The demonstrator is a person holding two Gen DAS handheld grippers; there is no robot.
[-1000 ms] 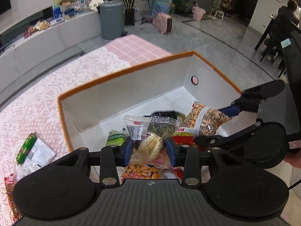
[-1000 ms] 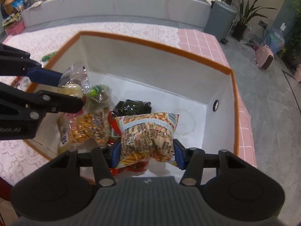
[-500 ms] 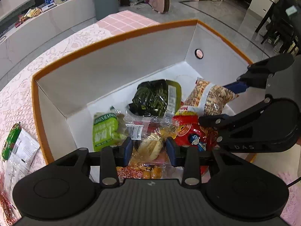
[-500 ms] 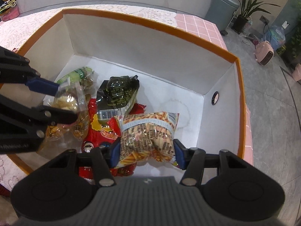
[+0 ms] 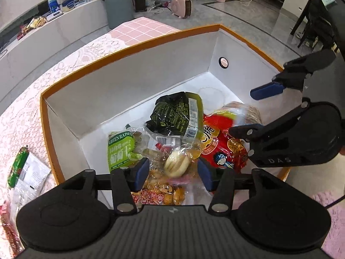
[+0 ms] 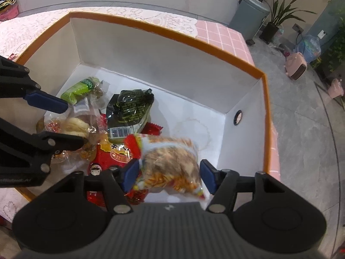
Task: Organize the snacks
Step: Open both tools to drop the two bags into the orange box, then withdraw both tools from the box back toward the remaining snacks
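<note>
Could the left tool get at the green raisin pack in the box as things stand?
Probably yes: the left tool is open, and the green raisin pack lies uncovered beside its left finger. The clear bun bag between the fingers might snag.

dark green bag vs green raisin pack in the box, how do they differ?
The dark green bag is black-green, puffy and larger; the raisin pack is light green, flatter and smaller. The dark bag lies mid-box, partly on the red bag; the raisin pack sits nearer the box's left wall, by the left gripper. Both lie loose in the box, ungripped.
</note>
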